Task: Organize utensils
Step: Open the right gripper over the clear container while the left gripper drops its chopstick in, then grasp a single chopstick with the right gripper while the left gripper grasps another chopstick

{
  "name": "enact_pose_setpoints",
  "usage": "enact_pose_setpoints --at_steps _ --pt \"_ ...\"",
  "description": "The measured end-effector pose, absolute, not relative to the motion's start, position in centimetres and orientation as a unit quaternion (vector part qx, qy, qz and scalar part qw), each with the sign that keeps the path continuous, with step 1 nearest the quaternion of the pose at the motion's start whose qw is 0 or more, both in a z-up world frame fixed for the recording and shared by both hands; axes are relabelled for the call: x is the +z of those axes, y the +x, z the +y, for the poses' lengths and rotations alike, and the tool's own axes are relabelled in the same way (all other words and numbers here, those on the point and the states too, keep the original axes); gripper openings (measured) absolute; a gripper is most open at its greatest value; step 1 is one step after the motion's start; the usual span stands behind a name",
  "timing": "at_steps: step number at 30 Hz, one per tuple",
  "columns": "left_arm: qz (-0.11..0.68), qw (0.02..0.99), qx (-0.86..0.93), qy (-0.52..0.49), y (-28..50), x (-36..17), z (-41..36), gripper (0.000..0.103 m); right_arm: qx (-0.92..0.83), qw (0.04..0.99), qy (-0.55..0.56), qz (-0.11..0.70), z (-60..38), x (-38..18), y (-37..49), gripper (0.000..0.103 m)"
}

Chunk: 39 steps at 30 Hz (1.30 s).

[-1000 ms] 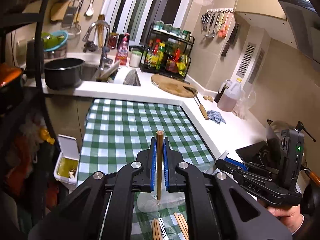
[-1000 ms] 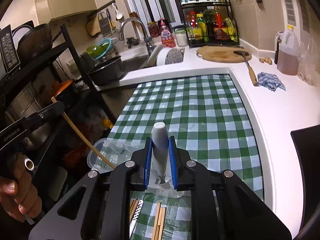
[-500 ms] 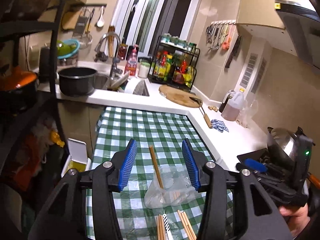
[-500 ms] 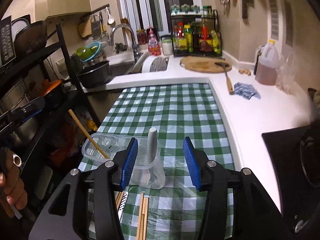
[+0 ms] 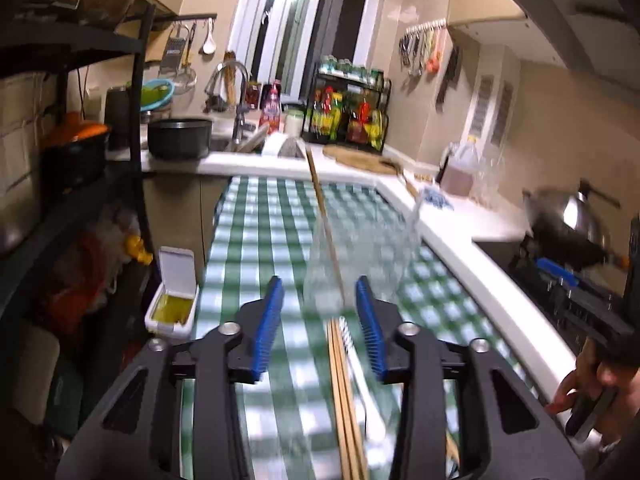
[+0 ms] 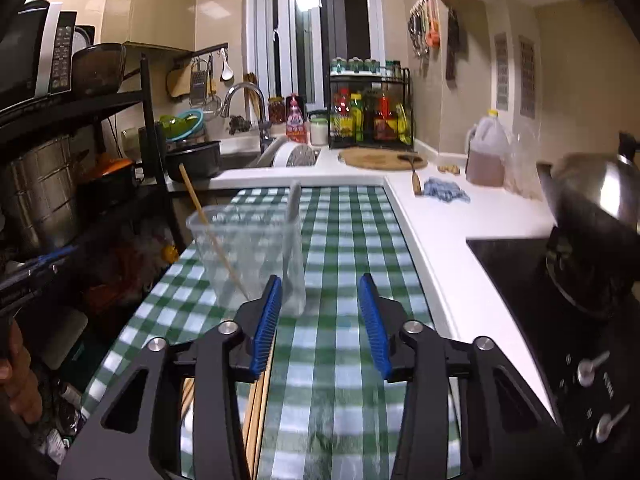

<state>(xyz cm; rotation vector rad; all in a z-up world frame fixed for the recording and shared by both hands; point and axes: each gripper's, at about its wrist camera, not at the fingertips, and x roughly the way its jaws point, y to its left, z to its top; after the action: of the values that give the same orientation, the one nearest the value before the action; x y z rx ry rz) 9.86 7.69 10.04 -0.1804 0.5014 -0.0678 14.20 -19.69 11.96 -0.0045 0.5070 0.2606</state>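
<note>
At the left edge of the right wrist view, the left gripper (image 6: 30,276) shows only as a dark blurred shape in the person's hand; seen from its own camera, its blue-padded jaws stand partly apart and are closing, with nothing pressed between the pads, though the loose bundle of pale wooden chopsticks (image 5: 344,392) lies on the green-and-white checked tablecloth (image 5: 260,232) below the gap, with a white-handled utensil (image 5: 362,380) just beside it. Ahead of those jaws stands the clear plastic holder cup (image 6: 246,252), upright on the cloth, with one long wooden chopstick (image 6: 210,228) leaning in it to the left and a grey-white handled utensil (image 6: 291,216) standing at its right side. Further right, the right gripper (image 6: 320,320) hangs just past the cup's near right corner, its jaws likewise partly apart and closing, and empty. The chopsticks left on the cloth look light, stiff and smooth, so they will likely roll or slip; a hold across the middle of one stick seems safest. The cup looks thin and light and could tip if a stick is dropped against its rim.
</note>
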Motion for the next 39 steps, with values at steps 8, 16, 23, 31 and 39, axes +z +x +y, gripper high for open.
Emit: enact_pose_setpoints --at_steps 8,16,23,31,39 --pt "0.274 0.956 -0.032 -0.098 6.3 3.3 6.7 0.013 0.163 0.927 0.007 0.339 -19.0 5.3 11.9 0.013" --pt "0.293 0.951 -0.044 -0.088 3.4 -0.8 5.1 0.013 0.217 0.876 0.009 0.430 -16.7 -0.4 9.3 0.015" --pt "0.305 0.947 -0.054 -0.082 2.9 -1.9 4.2 0.013 0.223 0.858 -0.015 0.463 -15.2 -2.8 8.6 0.014" --pt "0.318 0.943 -0.054 -0.086 3.4 -2.8 3.8 0.013 0.221 0.871 -0.011 0.439 -16.0 -1.5 8.6 0.007" --pt "0.335 0.937 -0.052 -0.081 4.0 -3.8 3.4 0.013 0.162 0.891 0.002 0.425 -18.5 -1.4 10.4 0.007"
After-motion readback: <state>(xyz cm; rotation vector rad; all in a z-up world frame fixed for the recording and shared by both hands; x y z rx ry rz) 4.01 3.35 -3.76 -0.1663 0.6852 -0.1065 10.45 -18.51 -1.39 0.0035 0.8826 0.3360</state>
